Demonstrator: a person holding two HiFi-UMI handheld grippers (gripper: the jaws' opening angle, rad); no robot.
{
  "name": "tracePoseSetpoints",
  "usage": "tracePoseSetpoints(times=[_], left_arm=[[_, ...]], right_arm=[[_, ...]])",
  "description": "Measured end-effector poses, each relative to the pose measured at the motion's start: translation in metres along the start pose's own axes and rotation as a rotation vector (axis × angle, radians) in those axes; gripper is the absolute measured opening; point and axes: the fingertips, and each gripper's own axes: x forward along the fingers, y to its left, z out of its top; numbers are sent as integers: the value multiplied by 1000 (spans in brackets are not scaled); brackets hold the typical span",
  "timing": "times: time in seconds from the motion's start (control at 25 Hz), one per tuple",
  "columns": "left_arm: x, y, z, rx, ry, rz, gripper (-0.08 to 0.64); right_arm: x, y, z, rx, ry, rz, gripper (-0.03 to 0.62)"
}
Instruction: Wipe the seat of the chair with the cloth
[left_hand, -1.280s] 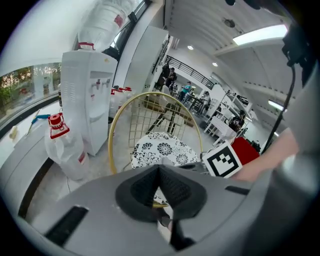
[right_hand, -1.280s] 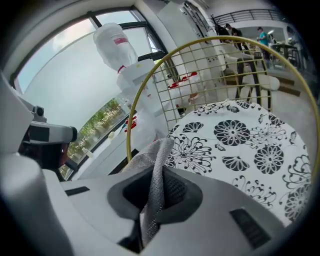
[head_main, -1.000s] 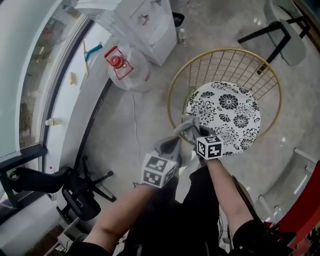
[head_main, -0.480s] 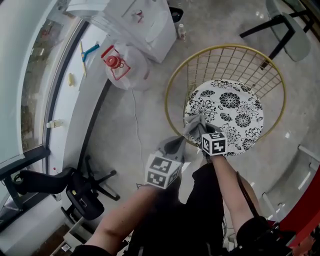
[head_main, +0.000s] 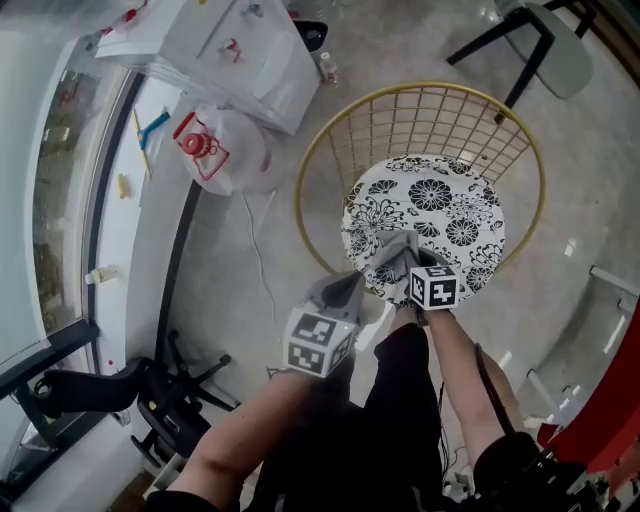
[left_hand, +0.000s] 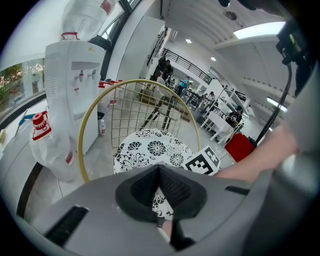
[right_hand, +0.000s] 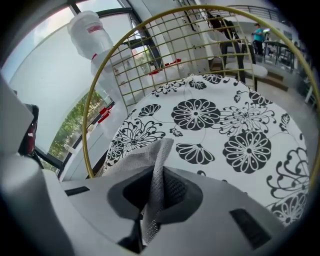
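Note:
The chair has a gold wire back (head_main: 420, 120) and a round white seat with black flowers (head_main: 440, 215) (right_hand: 225, 120). A grey mesh cloth (head_main: 385, 250) (right_hand: 145, 160) lies on the seat's near left edge. My right gripper (head_main: 400, 258) (right_hand: 159, 175) is shut on the cloth and holds it low over the seat. My left gripper (head_main: 345, 287) (left_hand: 160, 170) hangs just left of it, off the seat's front edge. Its jaws are shut, and I see no cloth between them. The right gripper's marker cube (left_hand: 202, 162) shows in the left gripper view.
A white water dispenser (head_main: 240, 50) (left_hand: 65, 75) and a clear water bottle with a red cap (head_main: 220, 150) stand behind the chair at left. A grey chair (head_main: 545, 45) is at the far right, a black office chair base (head_main: 160, 400) at the near left. A window ledge runs along the left.
The right gripper, still holding the cloth, has shifted slightly inward along the seat's near edge. The left gripper stays beside it. The head view has shifted.

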Motion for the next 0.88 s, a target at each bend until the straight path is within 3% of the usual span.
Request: tracePoseSetpoints(times=[0.32,0.48,0.88], left_arm=[[20,-23,23,29,-9,-41,6],[29,-38,30,116,-5,-52,6],[43,-51,34,63,6,-75,6]], right_arm=[[-23,-52,0,17,5,-75,26],[-39,-79,0,15,1,-122,26],[-79,-145,9,43,-37,-252,26]])
